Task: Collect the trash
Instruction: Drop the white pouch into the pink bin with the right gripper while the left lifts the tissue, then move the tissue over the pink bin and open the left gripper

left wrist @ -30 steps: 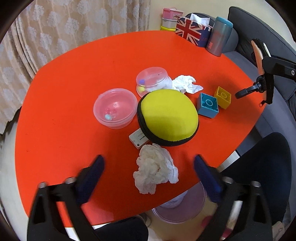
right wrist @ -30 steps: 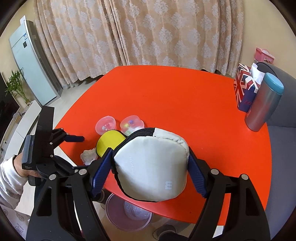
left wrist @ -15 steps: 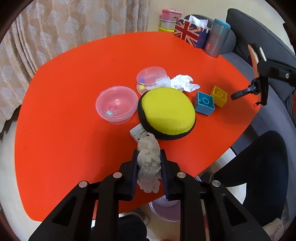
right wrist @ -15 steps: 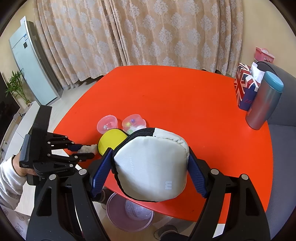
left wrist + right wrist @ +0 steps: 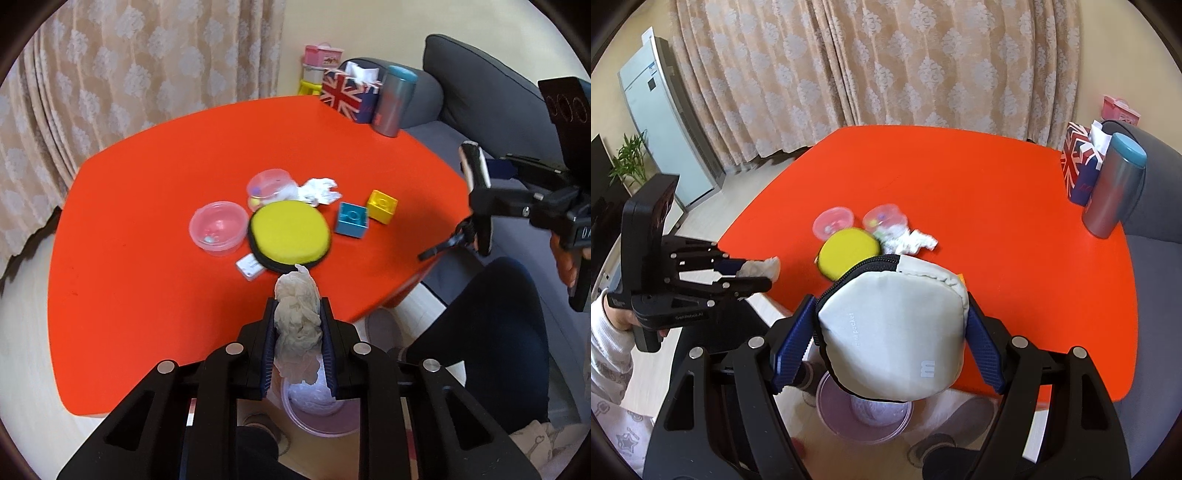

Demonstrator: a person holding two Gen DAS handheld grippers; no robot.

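A crumpled white tissue (image 5: 298,325) is pinched between the pads of my left gripper (image 5: 298,306), which is shut on it and holds it above the near edge of the orange table (image 5: 147,221). The right wrist view shows the same gripper (image 5: 753,273) at the left with the tissue (image 5: 762,266) sticking out of its tip. A pinkish clear bin (image 5: 321,424) stands on the floor just below. A second crumpled tissue (image 5: 319,189) lies on the table behind the yellow pouch. My right gripper (image 5: 890,306) is shut on a grey-white zip pouch (image 5: 894,339) over the bin (image 5: 864,432).
On the table lie a round yellow pouch (image 5: 290,232), two clear plastic tubs (image 5: 218,227) (image 5: 267,184), a blue block (image 5: 352,219), a yellow block (image 5: 382,206) and a small white box (image 5: 250,266). A flag-print tissue box (image 5: 347,94) and grey tumbler (image 5: 393,99) stand at the far corner. A person's leg (image 5: 487,332) is at the right.
My left gripper closed on the tissue, lifted it off the table and drew it back over the near edge. The right gripper shifted sideways, still holding the pouch.
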